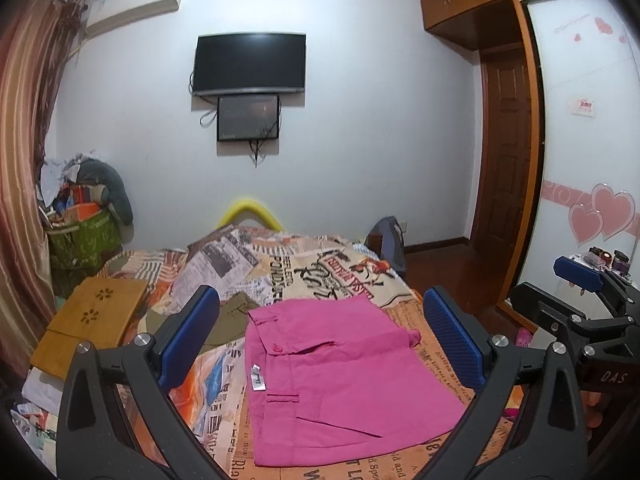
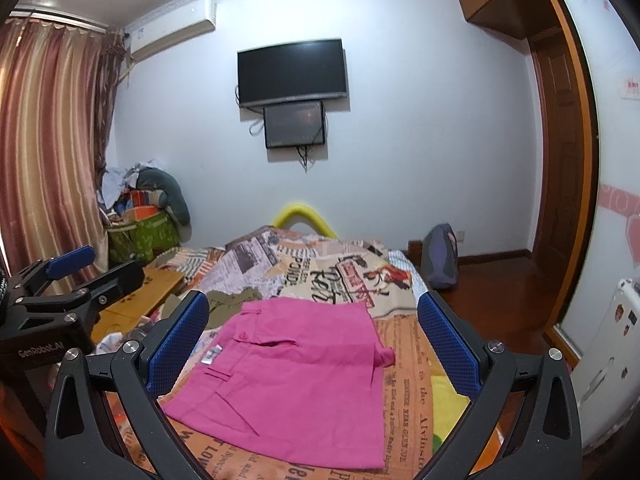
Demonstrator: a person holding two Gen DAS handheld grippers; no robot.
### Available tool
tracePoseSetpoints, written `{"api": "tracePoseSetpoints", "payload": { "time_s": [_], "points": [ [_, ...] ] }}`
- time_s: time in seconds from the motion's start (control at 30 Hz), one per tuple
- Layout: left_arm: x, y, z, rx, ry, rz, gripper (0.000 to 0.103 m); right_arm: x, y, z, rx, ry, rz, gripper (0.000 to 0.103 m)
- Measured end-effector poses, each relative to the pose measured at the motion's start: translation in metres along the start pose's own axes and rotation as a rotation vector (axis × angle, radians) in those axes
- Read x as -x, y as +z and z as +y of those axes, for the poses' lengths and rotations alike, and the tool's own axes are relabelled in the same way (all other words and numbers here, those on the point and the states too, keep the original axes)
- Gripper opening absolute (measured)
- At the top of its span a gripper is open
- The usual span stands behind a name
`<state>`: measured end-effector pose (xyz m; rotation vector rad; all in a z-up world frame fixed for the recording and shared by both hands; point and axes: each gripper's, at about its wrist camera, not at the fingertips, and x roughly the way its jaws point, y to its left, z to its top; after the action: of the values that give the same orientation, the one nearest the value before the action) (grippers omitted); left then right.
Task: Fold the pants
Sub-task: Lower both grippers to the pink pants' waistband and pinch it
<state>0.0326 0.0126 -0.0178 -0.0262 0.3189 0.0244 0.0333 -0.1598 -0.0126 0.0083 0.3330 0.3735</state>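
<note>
Both hand-held grippers are wide open and hold nothing: left hand-held gripper (image 1: 320, 334) and right hand-held gripper (image 2: 313, 336) each hover above the bed (image 1: 404, 308), blue pads well apart, with the pink pants (image 1: 340, 376) lying between and just ahead of the fingers, not touched by either. Progress, judged from how it lies: pants look already folded into a compact, roughly square stack, waistband and button side toward the far-left of the grippers, a small tab of fabric poking out on the right edge. Likely one more fold or a tidy of that tab is left, or the job is about done; can't tell which from these frames. Layer count in the stack is not readable. View differences: left wrist view shows the right hand-held gripper off to its right, over the bed edge, plus heart decals on the wardrobe door (image 1: 588, 160) and small jars beyond. Right wrist view shows the left hand-held gripper at its left, in front of a wooden lap tray (image 2: 148, 292), and a yellow-green cloth (image 2: 448, 400) on the bed just right of the pants, which the left view doesn't show. Olive garment (image 2: 236, 300) sits just beyond the pants' far-left corner in both views.
</note>
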Motion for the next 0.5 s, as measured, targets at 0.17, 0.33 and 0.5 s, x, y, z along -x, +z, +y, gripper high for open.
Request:
{"api": "tracePoseSetpoints", "payload": {
  "time_s": [0.17, 0.33, 0.5],
  "points": [
    [-0.045, -0.008, 0.016, 0.033, 0.014, 0.083, 0.103, -0.040, -0.009, -0.019, -0.014, -0.029, 0.084, 0.103],
    [-0.105, -0.022, 0.041, 0.059, 0.048, 0.191, 0.103, -0.081, -0.021, -0.042, -0.003, -0.091, 0.166, 0.103],
    [-0.169, -0.044, 0.072, 0.079, 0.061, 0.330, 0.103, -0.123, -0.036, -0.066, 0.008, -0.135, 0.271, 0.103]
  ]
}}
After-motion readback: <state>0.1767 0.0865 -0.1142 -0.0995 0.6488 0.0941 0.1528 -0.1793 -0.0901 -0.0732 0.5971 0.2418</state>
